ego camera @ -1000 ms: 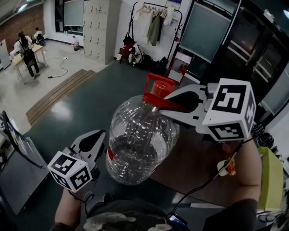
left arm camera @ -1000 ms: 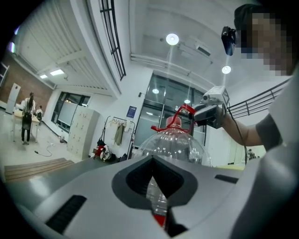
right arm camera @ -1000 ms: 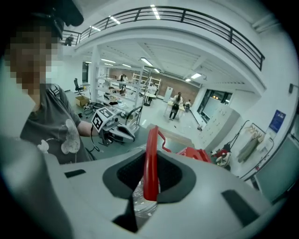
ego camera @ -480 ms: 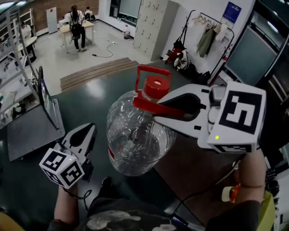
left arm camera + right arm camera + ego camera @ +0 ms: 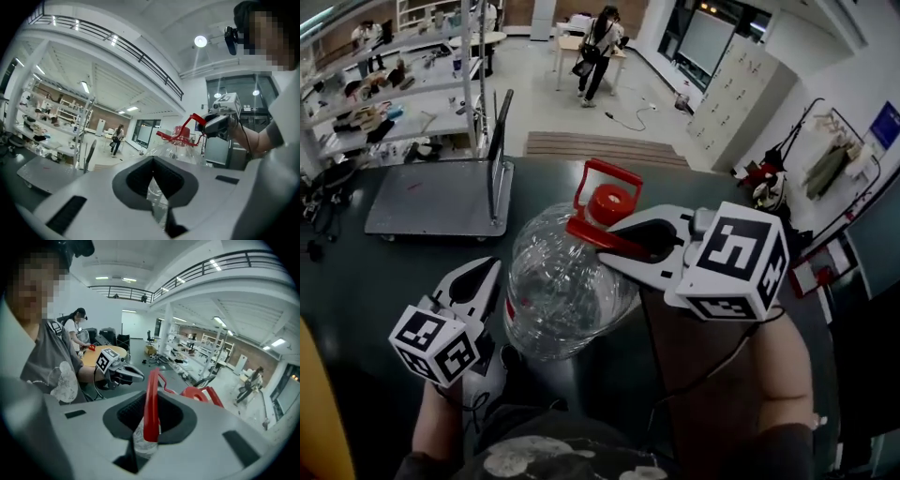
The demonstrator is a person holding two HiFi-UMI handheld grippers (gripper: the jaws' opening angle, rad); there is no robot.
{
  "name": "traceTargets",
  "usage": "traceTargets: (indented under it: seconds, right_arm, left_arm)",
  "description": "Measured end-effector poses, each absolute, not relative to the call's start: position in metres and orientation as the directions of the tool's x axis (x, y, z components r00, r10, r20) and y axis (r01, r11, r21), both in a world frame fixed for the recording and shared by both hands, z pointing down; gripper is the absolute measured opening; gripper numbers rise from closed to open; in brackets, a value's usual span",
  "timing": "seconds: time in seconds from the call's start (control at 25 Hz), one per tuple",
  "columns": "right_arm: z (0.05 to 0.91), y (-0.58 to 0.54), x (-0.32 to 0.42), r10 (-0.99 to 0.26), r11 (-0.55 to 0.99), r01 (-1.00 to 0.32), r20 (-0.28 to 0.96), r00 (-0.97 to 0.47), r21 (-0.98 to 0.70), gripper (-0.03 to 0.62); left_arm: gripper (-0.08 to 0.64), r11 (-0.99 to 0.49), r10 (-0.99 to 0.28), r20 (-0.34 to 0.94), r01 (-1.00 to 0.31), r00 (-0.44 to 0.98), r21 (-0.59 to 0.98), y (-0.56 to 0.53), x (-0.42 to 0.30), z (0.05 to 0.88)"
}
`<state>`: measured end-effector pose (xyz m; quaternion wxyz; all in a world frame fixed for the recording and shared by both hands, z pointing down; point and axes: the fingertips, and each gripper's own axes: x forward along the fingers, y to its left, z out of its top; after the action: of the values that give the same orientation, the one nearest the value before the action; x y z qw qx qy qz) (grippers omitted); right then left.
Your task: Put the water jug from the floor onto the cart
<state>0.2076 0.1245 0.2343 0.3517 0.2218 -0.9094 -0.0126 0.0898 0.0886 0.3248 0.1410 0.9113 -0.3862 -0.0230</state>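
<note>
A big clear water jug with a red cap hangs above the dark floor in the head view. My right gripper is shut on its red carrying handle, which runs up between the jaws in the right gripper view. My left gripper sits at the jug's lower left, jaws together, nothing between them; the jug shows just beyond its tips. The grey flat cart with its upright push handle stands on the floor beyond the jug, to the left.
Metal shelving full of items lines the far left behind the cart. A person stands by a table far back. Lockers, a wooden floor panel and a brown mat are on the right.
The view has swung left and the cart has come into the picture ahead. The jug still hangs from the right gripper, and both grippers have travelled with it.
</note>
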Motion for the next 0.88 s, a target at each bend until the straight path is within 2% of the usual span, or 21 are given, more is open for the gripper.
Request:
traceTargets:
  seconds: [0.16,0.32,0.6,0.88]
  right_arm:
    - [0.255,0.112,0.187,-0.302,0.945,-0.315,0.613,-0.73,0.09,0.048]
    - [0.301,0.082,0.107,-0.221,0.968,-0.249,0.614,-0.758,0.041,0.049]
    - [0.385,0.025,0.011,-0.079,0.986,-0.154,0.658,-0.749,-0.056,0.049]
    - [0.451,-0.044,-0.062,-0.073,0.983,-0.168,0.685,-0.725,-0.073,0.049]
  left_arm:
    - [0.008,-0.59,-0.769,0.104,-0.762,0.631,0.265,0.097,0.082,0.327]
    - [0.008,-0.523,-0.808,0.136,-0.804,0.573,0.282,0.07,0.011,0.355]
    - [0.008,-0.429,-0.844,0.215,-0.858,0.492,0.281,0.006,-0.068,0.406]
    - [0.008,-0.356,-0.845,0.269,-0.861,0.462,0.362,-0.053,-0.144,0.453]
